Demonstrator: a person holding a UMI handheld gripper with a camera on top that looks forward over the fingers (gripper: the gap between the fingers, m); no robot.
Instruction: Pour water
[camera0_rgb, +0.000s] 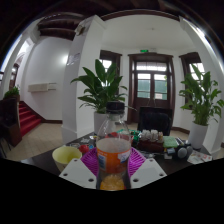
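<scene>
A clear plastic bottle (113, 160) with an orange band and pale liquid stands upright between the fingers of my gripper (113, 168). Both magenta pads (92, 162) press against its sides, so the gripper is shut on it. The bottle is held above a dark table (45, 160). A yellow-green bowl (67, 154) sits on the table just left of the left finger. The bottle's lower part is hidden between the white finger bases.
Small items, among them a dark tray (152, 145) and green and white things (178, 150), lie on the table to the right. Beyond stand two large potted plants (103, 90), a wooden door (152, 85) and a red-carpeted staircase (25, 120) at the left.
</scene>
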